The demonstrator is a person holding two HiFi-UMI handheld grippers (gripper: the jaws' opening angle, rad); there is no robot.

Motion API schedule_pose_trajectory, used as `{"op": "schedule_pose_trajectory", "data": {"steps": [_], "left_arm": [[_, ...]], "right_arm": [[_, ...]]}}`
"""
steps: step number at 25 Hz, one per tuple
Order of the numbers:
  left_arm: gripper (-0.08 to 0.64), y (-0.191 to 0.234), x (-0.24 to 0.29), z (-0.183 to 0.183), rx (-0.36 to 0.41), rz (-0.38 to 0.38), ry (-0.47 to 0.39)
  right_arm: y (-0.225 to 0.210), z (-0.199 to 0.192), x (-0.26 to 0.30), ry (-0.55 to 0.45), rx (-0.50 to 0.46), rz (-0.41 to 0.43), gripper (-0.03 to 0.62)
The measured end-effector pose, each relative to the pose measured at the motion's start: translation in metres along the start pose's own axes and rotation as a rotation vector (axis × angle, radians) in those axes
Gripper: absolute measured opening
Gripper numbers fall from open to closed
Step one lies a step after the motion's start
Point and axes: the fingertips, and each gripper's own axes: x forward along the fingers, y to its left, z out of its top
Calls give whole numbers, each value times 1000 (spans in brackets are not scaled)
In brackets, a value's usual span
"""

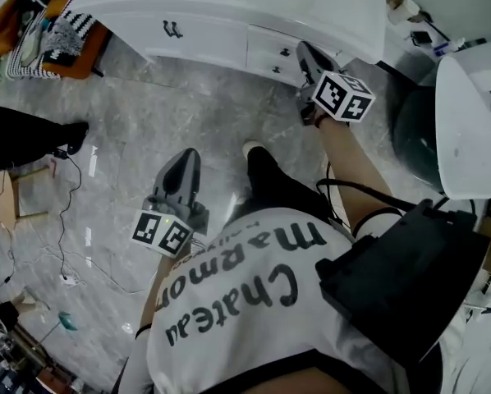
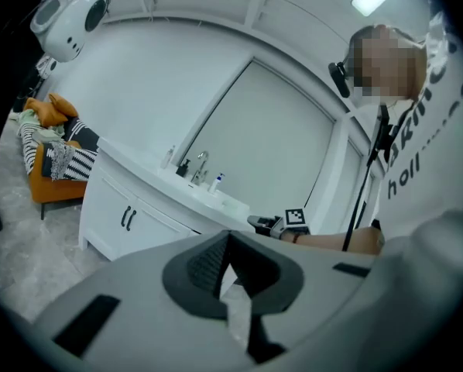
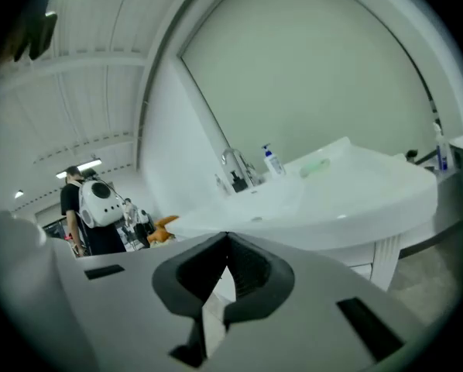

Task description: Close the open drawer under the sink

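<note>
Vanity: a white vanity (image 1: 196, 31) runs across the top of the head view. Its cupboard doors lie at eleven o'clock and its drawers further right.
Drawer: the drawer (image 1: 270, 56) sits at twelve o'clock, a touch right, under the counter edge. Its front looks near flush with the panel beside it, and whether a gap remains I cannot tell from this angle.
Handling: likely a light, rigid box on runners. It should slide under a steady push and may bounce back if shoved hard.
Where to press: the flat front beside the small dark handle (image 1: 285, 52) looks best (a push, not a pinch) and square on, so the drawer does not rack sideways.
Left gripper: the left gripper (image 1: 184, 167) is at nine o'clock of the head view, over the grey floor and well apart from the vanity. Its own view (image 2: 228, 239) shows it pointing near level at the cabinet, jaws clenched tip to tip with nothing between.
Right gripper: the right gripper (image 1: 309, 56) is at one o'clock — forearm stretched out, tips just beside the drawer front. Contact cannot be made out. Its own view (image 3: 225, 242) shows it pointing near level at the basin edge — jaws clenched, empty.
</note>
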Motion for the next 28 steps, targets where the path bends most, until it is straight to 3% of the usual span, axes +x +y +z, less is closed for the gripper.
{"op": "schedule_pose_trajectory", "data": {"steps": [6, 14, 21, 28], "left_arm": [[9, -37, -28, 22, 7, -39, -72], [9, -107, -57, 54, 54, -194, -136], [9, -133, -65, 65, 76, -207, -157], [9, -164, -59, 66, 100, -179, -191]], "right_arm": [[77, 61, -82, -120, -64, 152, 12], [144, 34, -192, -54, -69, 215, 12], [141, 48, -253, -74, -158, 178, 12], [117, 77, -274, -111, -180, 202, 11]]}}
